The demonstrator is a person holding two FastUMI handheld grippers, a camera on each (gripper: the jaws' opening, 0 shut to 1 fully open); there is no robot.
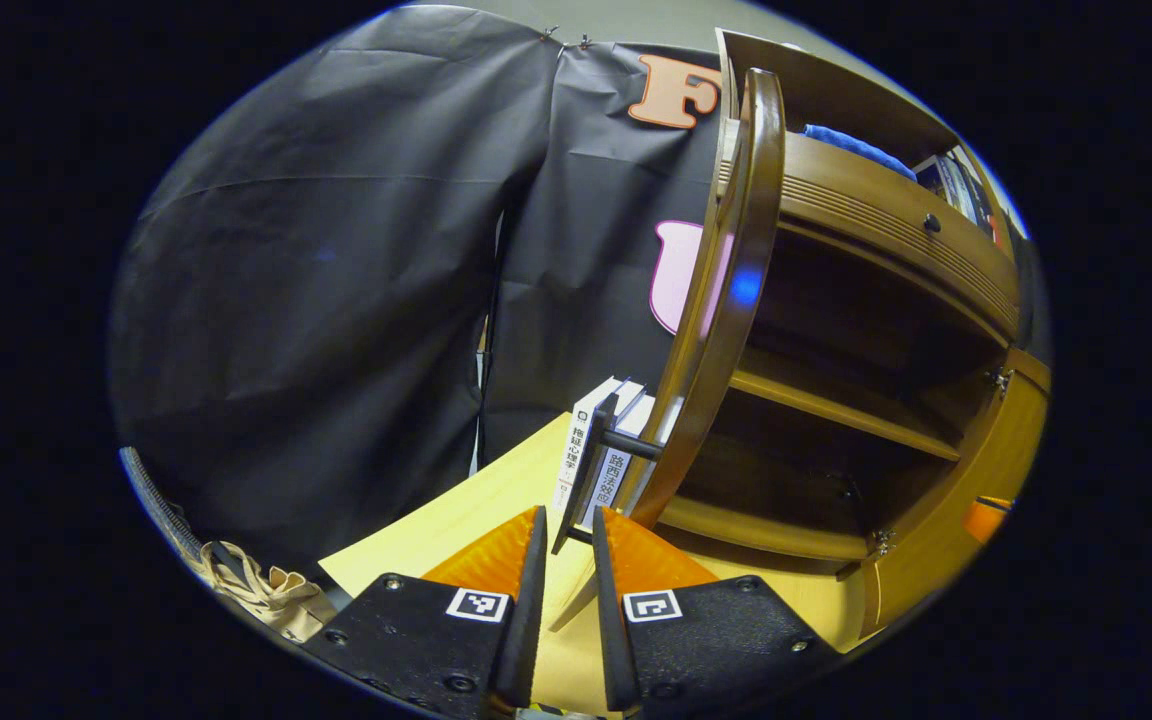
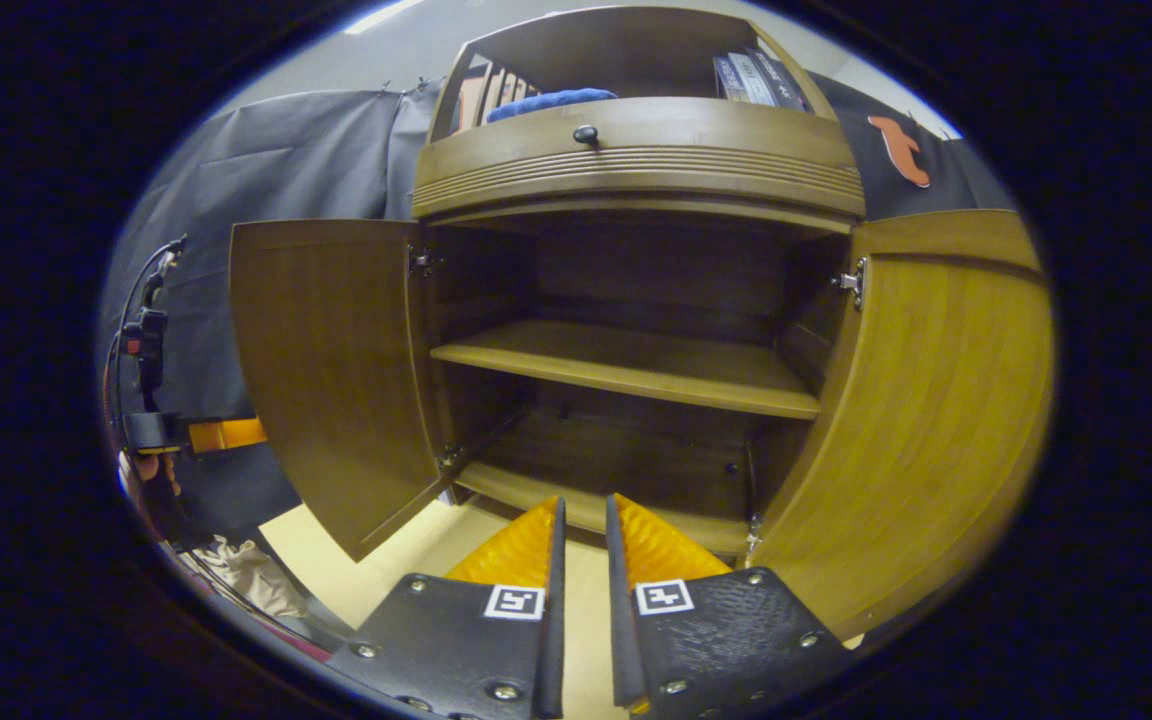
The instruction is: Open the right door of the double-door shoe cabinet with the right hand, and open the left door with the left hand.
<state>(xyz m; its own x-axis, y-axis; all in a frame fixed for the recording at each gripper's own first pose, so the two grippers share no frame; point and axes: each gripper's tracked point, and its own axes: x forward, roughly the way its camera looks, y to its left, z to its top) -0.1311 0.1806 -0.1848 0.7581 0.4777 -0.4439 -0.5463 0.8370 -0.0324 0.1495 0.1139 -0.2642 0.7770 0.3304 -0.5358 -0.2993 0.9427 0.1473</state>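
Right gripper view looks straight into the shoe cabinet (image 2: 636, 300), which fills the centre of the frame with both doors swung out. Its left door (image 2: 331, 370) stands at centre left, its inner face turned toward the camera, free edge reaching down to the lower left; the right door (image 2: 926, 420) hangs wide at the right edge. Between the two, the opening is unobstructed, one shelf (image 2: 626, 365) running across it level (dark, bare wood inside). Bottom centre, the right tongs (image 2: 581, 515) sit with only a narrow gap, holding nothing, above the pale desk (image 2: 416, 545). At far left the left tongs (image 2: 226, 433) show beside the door's outer face.

Left gripper view sees the left door (image 1: 726, 300) edge-on, a tall upright brown band at centre right, its long axis vertical. Its dark handle (image 1: 586, 470) lies between the left tongs (image 1: 569, 520), whose fingers stand narrow around it; contact I cannot tell. Books (image 1: 601, 450) stand behind.
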